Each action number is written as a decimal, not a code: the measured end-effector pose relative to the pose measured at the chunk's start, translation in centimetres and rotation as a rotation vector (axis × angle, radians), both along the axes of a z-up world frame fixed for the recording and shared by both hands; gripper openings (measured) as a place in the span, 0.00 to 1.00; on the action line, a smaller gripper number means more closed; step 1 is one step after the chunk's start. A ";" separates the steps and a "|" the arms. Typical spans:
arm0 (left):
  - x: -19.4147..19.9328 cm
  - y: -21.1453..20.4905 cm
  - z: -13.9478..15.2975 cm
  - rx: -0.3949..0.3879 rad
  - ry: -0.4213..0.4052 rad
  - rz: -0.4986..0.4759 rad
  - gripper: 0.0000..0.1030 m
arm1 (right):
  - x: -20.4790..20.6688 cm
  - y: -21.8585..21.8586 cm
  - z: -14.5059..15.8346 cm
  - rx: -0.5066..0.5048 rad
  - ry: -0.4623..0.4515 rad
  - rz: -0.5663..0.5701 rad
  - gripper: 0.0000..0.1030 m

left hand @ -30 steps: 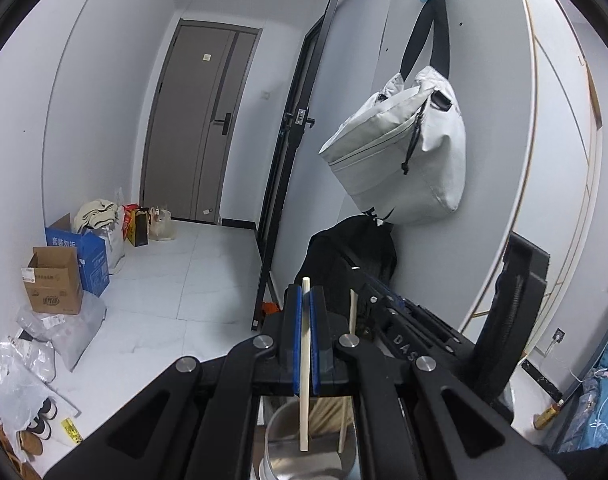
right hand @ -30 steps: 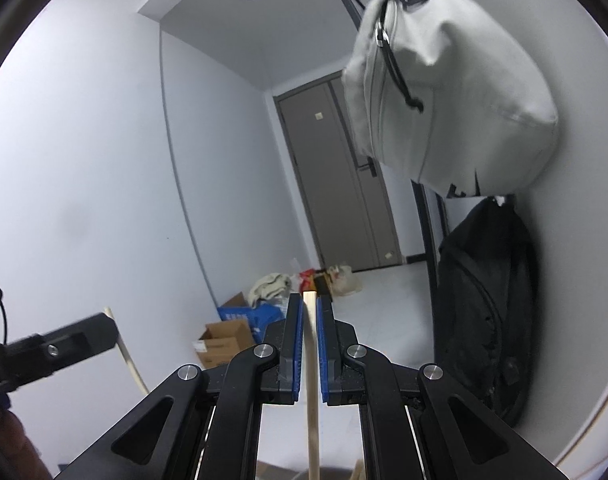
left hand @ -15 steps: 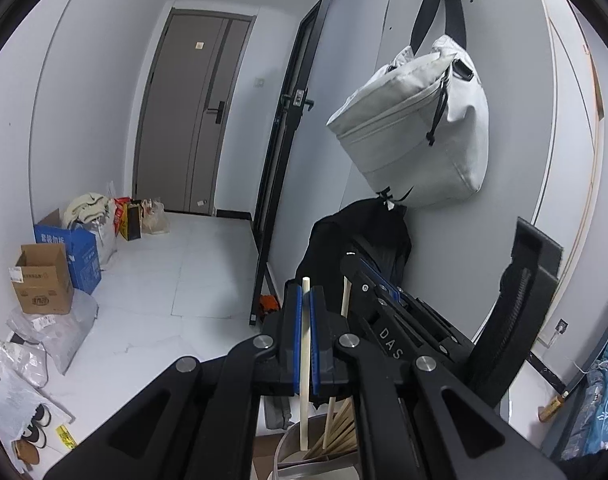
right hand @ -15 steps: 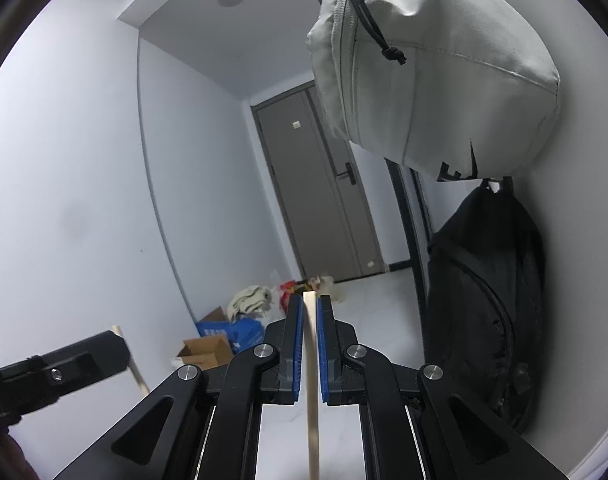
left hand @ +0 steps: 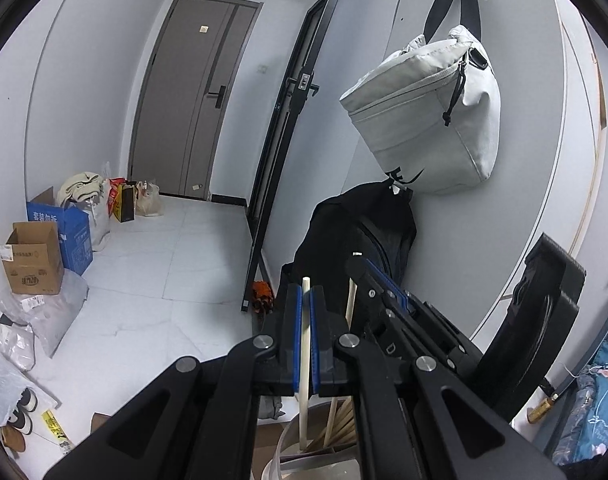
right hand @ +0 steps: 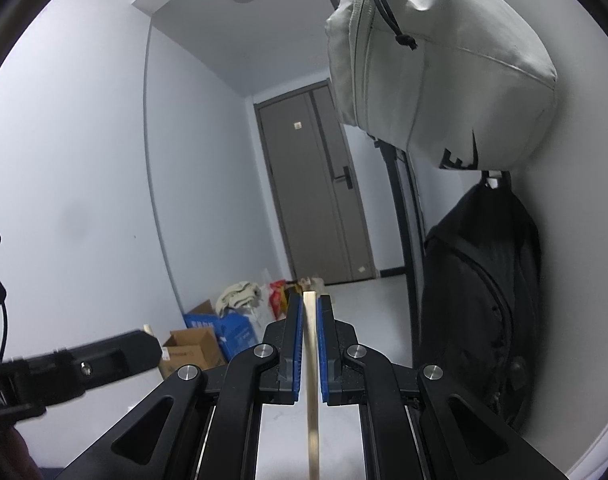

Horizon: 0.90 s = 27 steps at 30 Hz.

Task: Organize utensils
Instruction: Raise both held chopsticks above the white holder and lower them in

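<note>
Now left tongs (left hand: pixel 304 320) pinch an upright chopstick (left hand: pixel 303 364), lower end inside the holder (left hand: pixel 287 440). Right tongs (right hand: pixel 308 328) pinch a second chopstick (right hand: pixel 311 380), also upright.

Item: your left tool (left hand: pixel 304 334) is covering the middle of its chopstick (left hand: pixel 304 412). Item: the holder (left hand: pixel 291 446) is running off the bottom edge. Item: the right tool's chopstick (right hand: pixel 312 396) is losing its lower end past the frame.
</note>
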<state>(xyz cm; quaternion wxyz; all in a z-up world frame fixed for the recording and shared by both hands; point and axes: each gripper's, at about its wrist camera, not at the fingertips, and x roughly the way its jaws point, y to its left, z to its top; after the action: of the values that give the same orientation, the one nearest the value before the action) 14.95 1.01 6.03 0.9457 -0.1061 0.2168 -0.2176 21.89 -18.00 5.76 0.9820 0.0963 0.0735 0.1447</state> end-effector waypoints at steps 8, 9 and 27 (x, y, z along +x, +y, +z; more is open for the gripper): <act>-0.1 -0.5 -0.5 0.017 0.024 -0.019 0.00 | -0.9 -0.3 -0.5 -0.009 0.014 0.019 0.06; -0.1 -0.5 -0.6 0.021 0.030 -0.025 0.00 | -1.0 -0.4 -0.5 -0.012 0.017 0.023 0.06; -1.0 -1.5 -1.9 0.042 0.095 -0.067 0.00 | -4.2 -4.1 -2.4 0.012 0.153 0.123 0.05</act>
<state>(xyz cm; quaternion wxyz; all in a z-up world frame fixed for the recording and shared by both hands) 13.95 -0.45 4.14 0.9287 -0.0891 0.2692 -0.2392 17.72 -22.08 3.40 0.9622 0.1085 0.1532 0.1976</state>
